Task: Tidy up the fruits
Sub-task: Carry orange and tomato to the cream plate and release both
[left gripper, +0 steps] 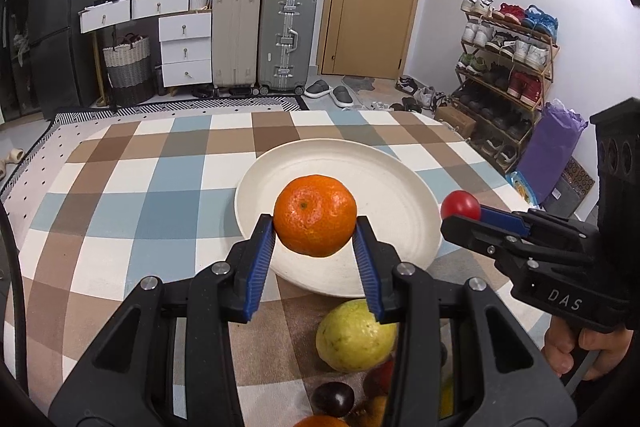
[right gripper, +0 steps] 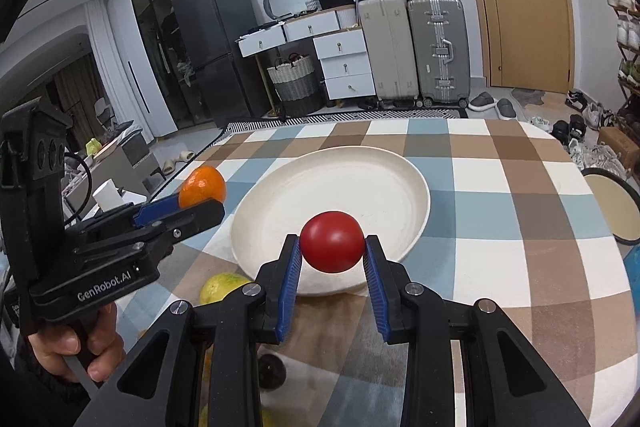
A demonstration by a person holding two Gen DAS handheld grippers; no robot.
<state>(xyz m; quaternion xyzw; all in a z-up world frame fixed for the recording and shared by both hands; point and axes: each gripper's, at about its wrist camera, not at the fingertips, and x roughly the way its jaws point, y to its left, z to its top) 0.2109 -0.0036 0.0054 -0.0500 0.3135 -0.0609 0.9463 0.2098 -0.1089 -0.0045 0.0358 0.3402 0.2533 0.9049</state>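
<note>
My left gripper [left gripper: 315, 229] is shut on an orange mandarin [left gripper: 315, 214], held just above the near rim of a wide white plate [left gripper: 396, 195] on the checked tablecloth. My right gripper [right gripper: 332, 246] is shut on a small red tomato [right gripper: 332, 241], also over the plate's [right gripper: 360, 183] near edge. Each gripper shows in the other's view: the right gripper [left gripper: 460, 214] with the tomato [left gripper: 461, 205] at the right, the left gripper [right gripper: 202, 201] with the mandarin [right gripper: 202, 186] at the left. The plate holds nothing.
A yellow-green guava [left gripper: 354, 337], a dark plum [left gripper: 333, 398] and other fruit lie on the cloth under the grippers. The guava [right gripper: 224, 285] shows beside the plate too. A round dark-rimmed tray [right gripper: 614, 207] sits at the table's right edge. Suitcases, drawers and a shoe rack stand beyond.
</note>
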